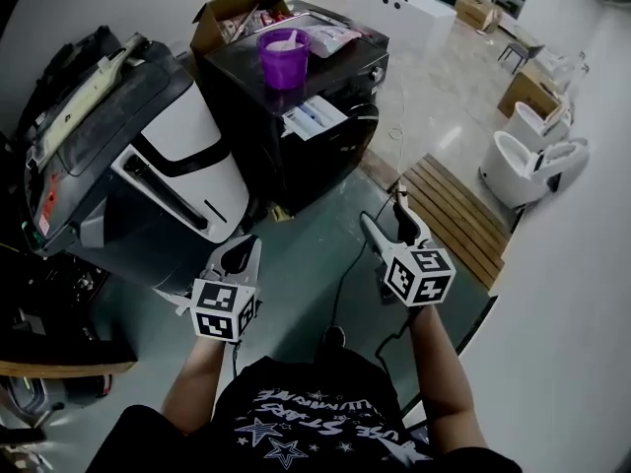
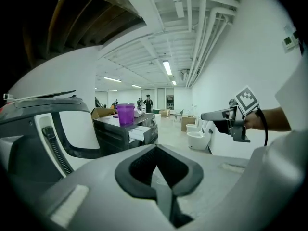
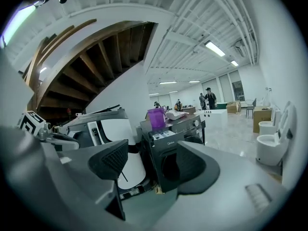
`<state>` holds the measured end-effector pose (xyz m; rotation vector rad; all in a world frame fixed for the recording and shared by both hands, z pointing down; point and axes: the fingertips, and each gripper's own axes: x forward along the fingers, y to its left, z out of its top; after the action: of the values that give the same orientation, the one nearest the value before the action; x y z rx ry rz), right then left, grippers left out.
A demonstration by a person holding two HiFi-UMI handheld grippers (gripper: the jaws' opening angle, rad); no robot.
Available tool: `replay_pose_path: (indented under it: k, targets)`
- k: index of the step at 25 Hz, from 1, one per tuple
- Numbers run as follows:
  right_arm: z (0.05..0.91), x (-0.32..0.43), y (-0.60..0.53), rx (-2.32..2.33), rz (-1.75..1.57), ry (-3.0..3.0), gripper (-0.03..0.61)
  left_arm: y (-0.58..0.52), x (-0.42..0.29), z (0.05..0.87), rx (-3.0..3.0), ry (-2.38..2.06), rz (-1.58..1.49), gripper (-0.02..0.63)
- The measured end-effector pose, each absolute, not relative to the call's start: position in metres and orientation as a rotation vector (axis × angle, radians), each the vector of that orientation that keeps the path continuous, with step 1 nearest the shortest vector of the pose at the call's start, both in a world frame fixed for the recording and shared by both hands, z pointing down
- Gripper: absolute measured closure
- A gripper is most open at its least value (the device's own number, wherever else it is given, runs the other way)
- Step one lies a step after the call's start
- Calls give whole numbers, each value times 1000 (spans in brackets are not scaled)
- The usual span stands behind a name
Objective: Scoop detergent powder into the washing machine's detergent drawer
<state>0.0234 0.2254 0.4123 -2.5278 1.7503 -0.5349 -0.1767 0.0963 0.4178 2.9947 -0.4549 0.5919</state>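
The dark washing machine (image 1: 330, 156) stands ahead of me, well beyond both grippers. Its detergent drawer (image 1: 314, 116) is pulled out at the top front. A purple cup (image 1: 284, 57) with a white scoop (image 1: 288, 39) in it sits on the machine's top. My left gripper (image 1: 240, 252) hangs low over the floor, its jaws together on nothing. In the left gripper view the pads (image 2: 144, 165) meet, and the cup (image 2: 125, 113) is far off. My right gripper (image 1: 392, 227) is open and empty. Between its pads (image 3: 113, 160) the machine (image 3: 168, 153) and cup (image 3: 156, 118) show.
A large white and black appliance (image 1: 168, 166) lies tilted left of the washer. A cardboard box (image 1: 232, 13) and a bag (image 1: 330, 37) are by the cup. A wooden pallet (image 1: 458, 215) and white toilets (image 1: 532, 161) stand right. A cable (image 1: 340, 294) runs across the floor.
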Motion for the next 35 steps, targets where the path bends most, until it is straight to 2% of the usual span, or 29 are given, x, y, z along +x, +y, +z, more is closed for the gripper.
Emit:
replay_pose_path:
  k: [6,13,20,28,35]
  targets:
    - [417,95,196,-2471,-574,1805,245,72,-111,418,2944,-616,591,612]
    - [411,132,124,-2365,-601,1893,250,23,-83,415,2896,-725,549,612]
    - [394,167,16,-2301,-569,2017,250,-64,-51,421,2862,-764,530,612]
    - [363,224,-122,-2256,-544,2097,255,-186,16,414,2861,-734,498,612]
    - [339,254,-205,-2232,-540,2168,273,-250,57,400,2879,-672,486,612]
